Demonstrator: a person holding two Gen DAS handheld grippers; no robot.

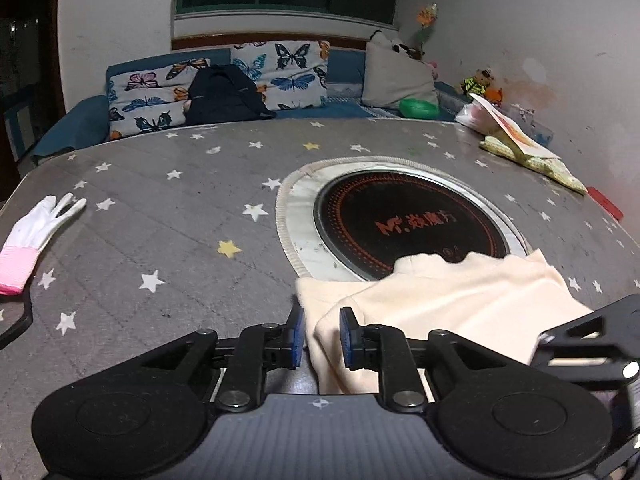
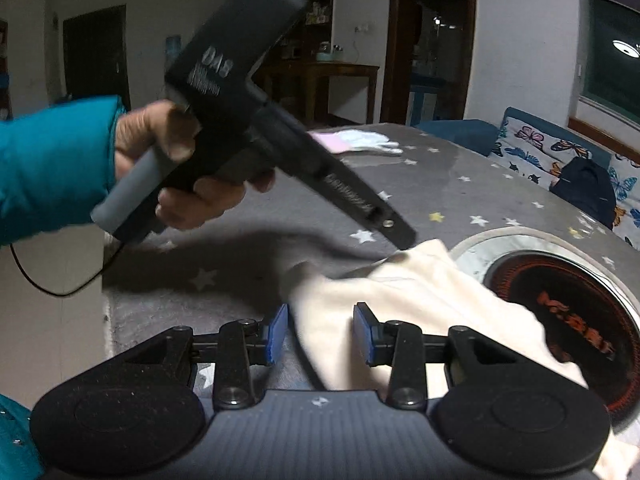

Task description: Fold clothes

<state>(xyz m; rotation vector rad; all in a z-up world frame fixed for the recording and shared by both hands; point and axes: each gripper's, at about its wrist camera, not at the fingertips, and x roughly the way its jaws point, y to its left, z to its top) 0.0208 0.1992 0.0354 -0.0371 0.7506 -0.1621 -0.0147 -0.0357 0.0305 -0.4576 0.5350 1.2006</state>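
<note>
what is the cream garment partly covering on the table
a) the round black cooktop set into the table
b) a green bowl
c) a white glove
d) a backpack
a: the cream garment drapes over the near edge of the round black cooktop; the white glove lies apart at the table's left, and the green bowl and backpack sit beyond the table.

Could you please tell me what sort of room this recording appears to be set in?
Probably a home living or dining room: a sofa with butterfly-print cushions behind a star-patterned table with a built-in induction cooktop, and plush toys in the corner.
</note>
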